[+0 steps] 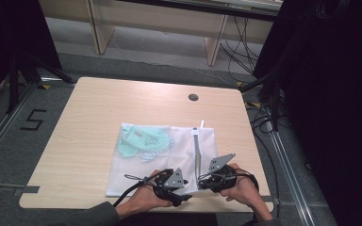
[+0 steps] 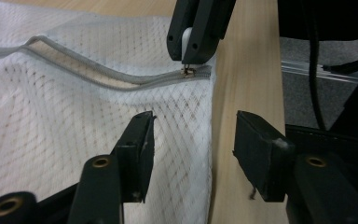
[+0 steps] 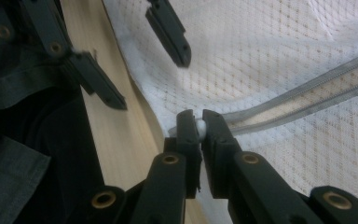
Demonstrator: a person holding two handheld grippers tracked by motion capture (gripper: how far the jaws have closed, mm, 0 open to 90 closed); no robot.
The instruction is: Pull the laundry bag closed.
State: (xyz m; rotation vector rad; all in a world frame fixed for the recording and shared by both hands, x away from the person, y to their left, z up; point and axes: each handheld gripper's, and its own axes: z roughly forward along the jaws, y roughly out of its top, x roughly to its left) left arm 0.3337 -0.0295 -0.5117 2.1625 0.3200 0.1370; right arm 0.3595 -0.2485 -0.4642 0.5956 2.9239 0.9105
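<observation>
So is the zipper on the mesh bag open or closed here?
Open: the zipper gapes along the mesh bag, with the right claw pinching its pull at the near end.

The high view looks forward and down from above the person's side onto the pale wooden table (image 1: 89, 122), taking in the whole top and the grey floor beyond. Each gripper view sits close behind its own black jaws, near the surface. All three share the white mesh laundry bag (image 1: 169, 160) (image 2: 51, 140) (image 3: 279, 56) and its grey zipper (image 1: 196, 157) (image 2: 98, 74) (image 3: 307, 93).
</observation>
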